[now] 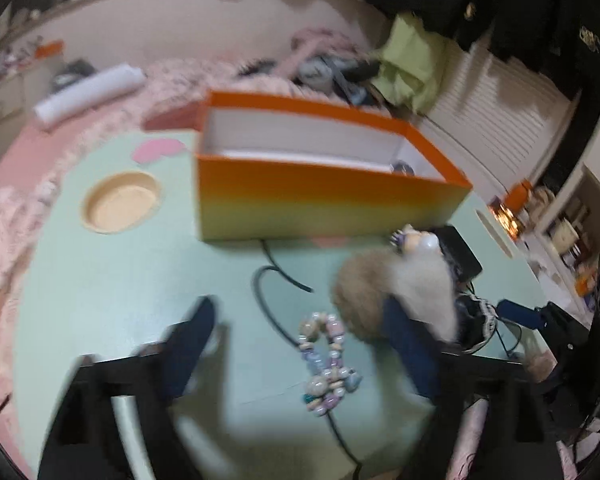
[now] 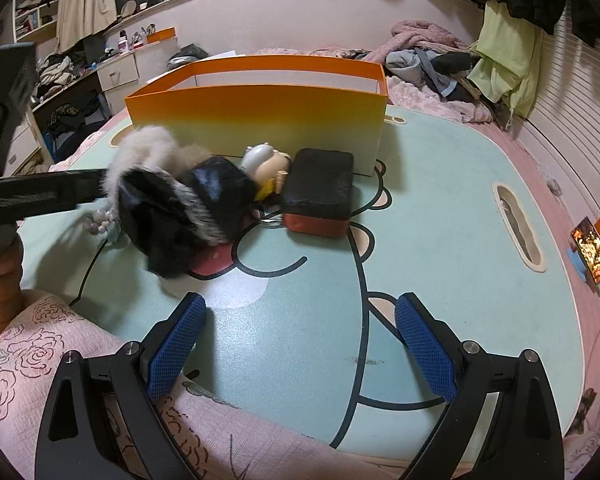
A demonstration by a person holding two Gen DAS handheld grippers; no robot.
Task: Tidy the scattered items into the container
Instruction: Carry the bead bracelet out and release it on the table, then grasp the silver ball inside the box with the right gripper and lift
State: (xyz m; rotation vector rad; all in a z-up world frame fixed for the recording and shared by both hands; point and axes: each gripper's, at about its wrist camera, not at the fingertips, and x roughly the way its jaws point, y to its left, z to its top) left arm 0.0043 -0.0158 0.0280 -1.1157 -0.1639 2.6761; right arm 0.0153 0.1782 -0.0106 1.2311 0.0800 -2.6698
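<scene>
On the left of the table, the left gripper hovers with its jaws spread and nothing held, the bead bracelet lying lengthwise between them, its long axis running toward the orange box well ahead. To its right sit the fur pompom, a small doll and a black case just before the box, while the right gripper hangs released over bare table, farther from the bracelet, so the left looks better placed

A pale green table with a cartoon drawing sits on a pink bed. Clothes lie in a heap by the pink wall. White drawers stand at the left, under messy shelves.
</scene>
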